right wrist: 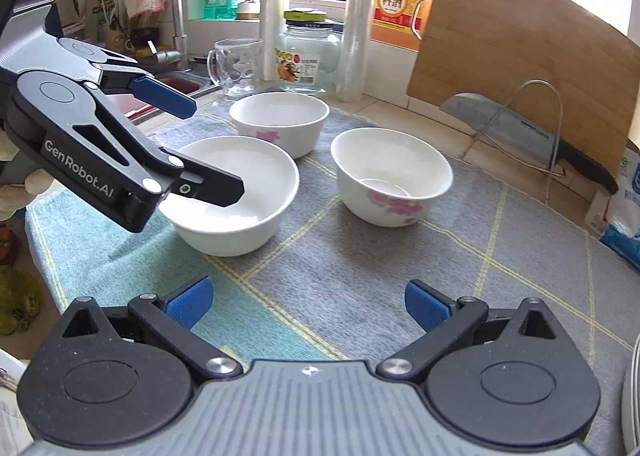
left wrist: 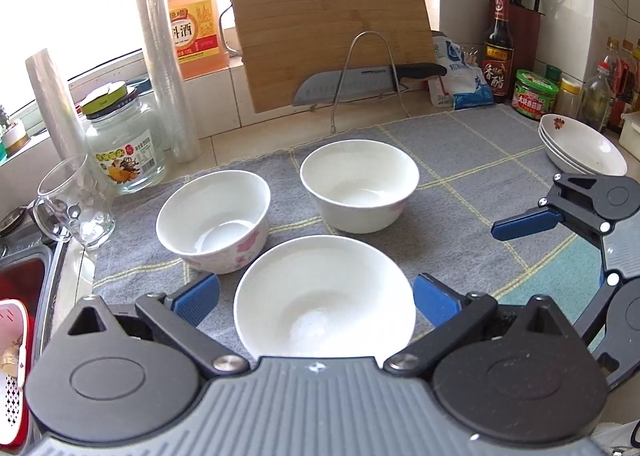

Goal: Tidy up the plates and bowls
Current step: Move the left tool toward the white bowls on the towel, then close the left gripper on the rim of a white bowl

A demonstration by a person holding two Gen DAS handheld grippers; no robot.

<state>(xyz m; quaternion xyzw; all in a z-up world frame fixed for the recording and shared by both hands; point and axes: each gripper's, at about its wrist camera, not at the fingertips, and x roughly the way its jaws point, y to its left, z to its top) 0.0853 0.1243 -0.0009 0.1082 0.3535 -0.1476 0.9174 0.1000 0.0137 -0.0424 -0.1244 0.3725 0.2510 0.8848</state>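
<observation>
Sitting right between the wide-open left gripper (left wrist: 316,298) fingers is a plain white ceramic bowl (left wrist: 324,298); right gripper (right wrist: 308,302) is hovering open over the grey checked cloth (right wrist: 360,268).

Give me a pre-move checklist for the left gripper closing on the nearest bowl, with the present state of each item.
1. Left gripper open wide: ok.
2. Nearest bowl between its fingers: cannot tell; in the right wrist view one finger seems to sit over the rim, inside the bowl.
3. Nearest bowl empty: ok.
4. Clear of the two flowered bowls: ok, gaps show on the cloth.
5. Right gripper open, holding nothing, clear of the bowls: ok.
6. Plate stack out of the way at the far right: ok.
</observation>
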